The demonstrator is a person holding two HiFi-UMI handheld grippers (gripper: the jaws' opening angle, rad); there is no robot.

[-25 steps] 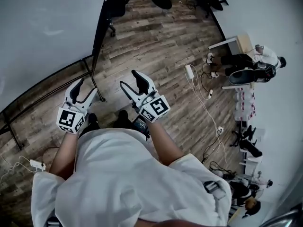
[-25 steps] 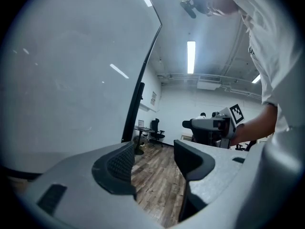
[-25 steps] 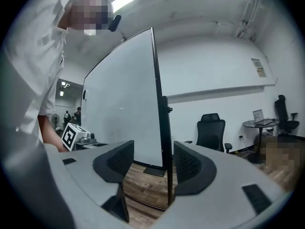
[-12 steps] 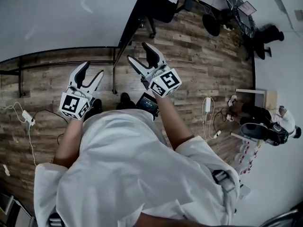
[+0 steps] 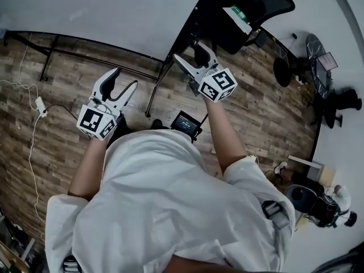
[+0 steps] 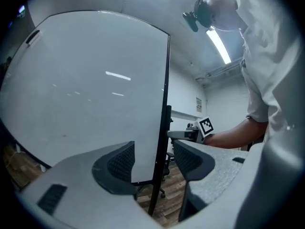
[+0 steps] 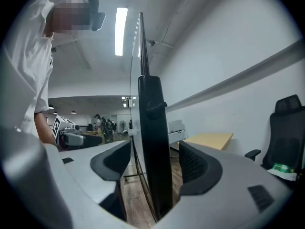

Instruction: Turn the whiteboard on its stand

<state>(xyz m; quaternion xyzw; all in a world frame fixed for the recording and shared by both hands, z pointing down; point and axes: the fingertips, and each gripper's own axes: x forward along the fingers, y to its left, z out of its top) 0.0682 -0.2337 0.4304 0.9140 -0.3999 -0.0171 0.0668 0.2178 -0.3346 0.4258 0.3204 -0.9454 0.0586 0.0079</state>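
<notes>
The whiteboard stands upright on a black stand, its white face filling the left gripper view. My right gripper is open at the board's right edge. Its jaws have just been opening; the black side post stands between them, and neither pad presses on it. My left gripper is open and empty, level, facing the board's face a little left of that edge. The board's black edge frame shows in line between its fingertips, beyond them. Each gripper shows in the other's view: the right, the left.
The stand's black foot bar runs along the wooden floor under the board. A black office chair stands right behind the post. A white power strip with cables lies at left. A desk stands by the wall.
Both grippers have risen toward the whiteboard. The right one moved across to the board's edge post and now straddles it. The left one tipped up toward the board's face.
</notes>
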